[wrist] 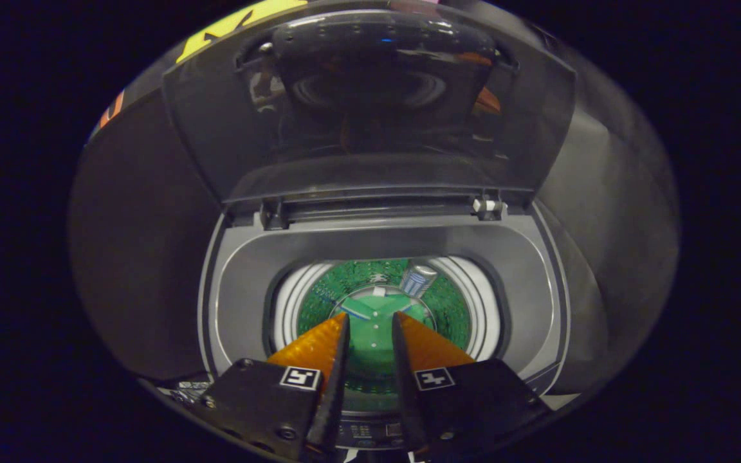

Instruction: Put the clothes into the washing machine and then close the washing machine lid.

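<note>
Two orange fingers (319, 344) of the claw (370, 316) point down over the open mouth of the washing machine (538, 289), standing a little apart with nothing between them but the view into the drum. Each finger tapers to a tip from a black block that carries a small square black-and-white marker (300, 377).

Beyond the fingertips lies the drum (454, 308), its inside green and dotted with small holes, ringed by a white band at the top. At the bottom of the drum sits a pale green round plate (374, 325) with a few light dots on it, seen straight through the gap between the fingers. Against the far side of the drum, just beyond the right finger's tip, stands a small white and blue cylinder-like part (417, 278); what it is cannot be told.

Around the drum runs the grey top of the machine. The lid (370, 103) is up, a dark see-through panel hinged at the back edge and leaning away, with a white hinge piece (489, 206) at its lower right corner. Reflections show in the lid.

No piece of clothing can be made out in the drum or at the claw. A strip of buttons (370, 431) shows dimly on the near edge of the machine, under the fingers.
</note>
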Demonstrator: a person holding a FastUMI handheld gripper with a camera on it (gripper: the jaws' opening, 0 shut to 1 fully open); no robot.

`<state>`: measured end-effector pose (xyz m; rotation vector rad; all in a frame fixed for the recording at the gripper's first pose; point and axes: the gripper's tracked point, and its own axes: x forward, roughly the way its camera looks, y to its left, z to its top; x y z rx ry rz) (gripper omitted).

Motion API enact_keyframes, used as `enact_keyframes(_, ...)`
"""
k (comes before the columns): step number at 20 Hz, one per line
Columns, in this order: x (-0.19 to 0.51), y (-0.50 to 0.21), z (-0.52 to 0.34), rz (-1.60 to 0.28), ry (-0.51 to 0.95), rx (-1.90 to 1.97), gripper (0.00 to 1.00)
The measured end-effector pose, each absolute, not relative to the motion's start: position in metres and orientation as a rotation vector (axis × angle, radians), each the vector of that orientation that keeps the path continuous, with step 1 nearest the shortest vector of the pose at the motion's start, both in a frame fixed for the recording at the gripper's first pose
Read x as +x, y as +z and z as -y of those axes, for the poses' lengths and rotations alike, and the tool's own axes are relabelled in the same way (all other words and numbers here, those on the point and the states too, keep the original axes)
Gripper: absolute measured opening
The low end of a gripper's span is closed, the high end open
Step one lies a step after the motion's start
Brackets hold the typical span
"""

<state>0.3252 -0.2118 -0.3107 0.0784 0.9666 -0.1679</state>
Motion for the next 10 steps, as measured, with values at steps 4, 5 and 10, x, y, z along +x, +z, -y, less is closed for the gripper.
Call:
enact_keyframes(4, 0.318, -0.302, 0.202, -0.993, -0.149, 0.120, 0.51)
enact_keyframes(5, 0.315, -0.301, 0.199, -1.008, -0.138, 0.132, 0.51)
enact_keyframes(10, 0.310, -0.269, 0.196, -0.984, -0.116, 0.120, 0.51)
